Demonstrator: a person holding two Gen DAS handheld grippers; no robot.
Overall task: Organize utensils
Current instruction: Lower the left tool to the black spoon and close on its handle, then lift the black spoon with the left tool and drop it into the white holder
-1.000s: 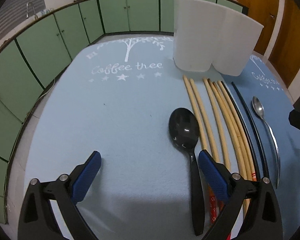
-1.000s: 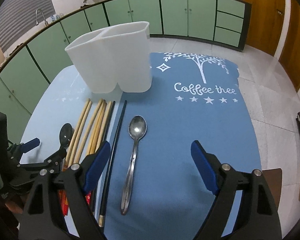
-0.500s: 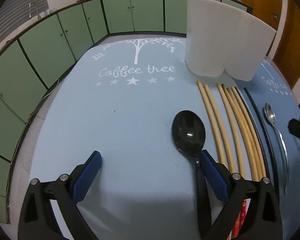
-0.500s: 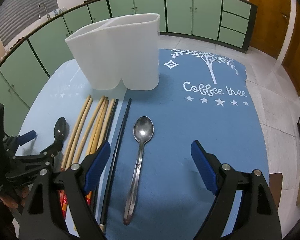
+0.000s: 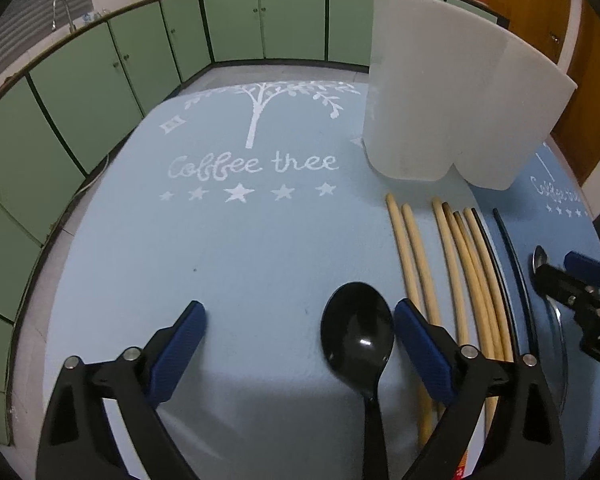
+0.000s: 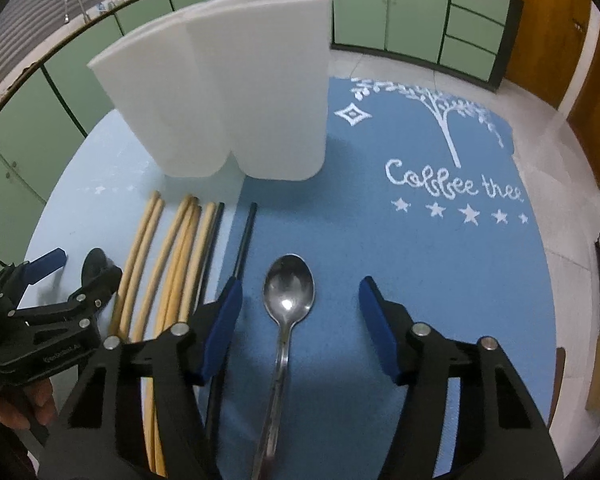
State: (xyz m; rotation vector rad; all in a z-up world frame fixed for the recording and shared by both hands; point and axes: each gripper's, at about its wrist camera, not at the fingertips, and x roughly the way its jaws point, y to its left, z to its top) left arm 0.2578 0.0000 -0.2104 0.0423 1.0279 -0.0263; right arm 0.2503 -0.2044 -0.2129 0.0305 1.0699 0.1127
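Note:
A black spoon [image 5: 358, 340] lies on the light blue mat, its bowl between my open left gripper's [image 5: 298, 334] fingers, close to the right pad. A metal spoon [image 6: 287, 304] lies on the darker blue mat, its bowl between my open right gripper's [image 6: 300, 312] fingers. Several wooden chopsticks [image 5: 448, 264] and two black chopsticks [image 6: 244, 240] lie side by side between the spoons. A white two-compartment holder [image 6: 228, 100] stands upright behind them, also in the left wrist view [image 5: 452, 96]. Its inside is hidden.
Two blue "Coffee tree" mats [image 5: 220, 240] [image 6: 440, 260] cover the table. Green cabinets [image 5: 80, 80] curve round the room beyond the table edge. Each gripper shows in the other's view, the left one [image 6: 52, 308] and the right one [image 5: 580, 292].
Both grippers have moved forward and lower. Each spoon's bowl now sits between the fingers. Both grippers stay open.

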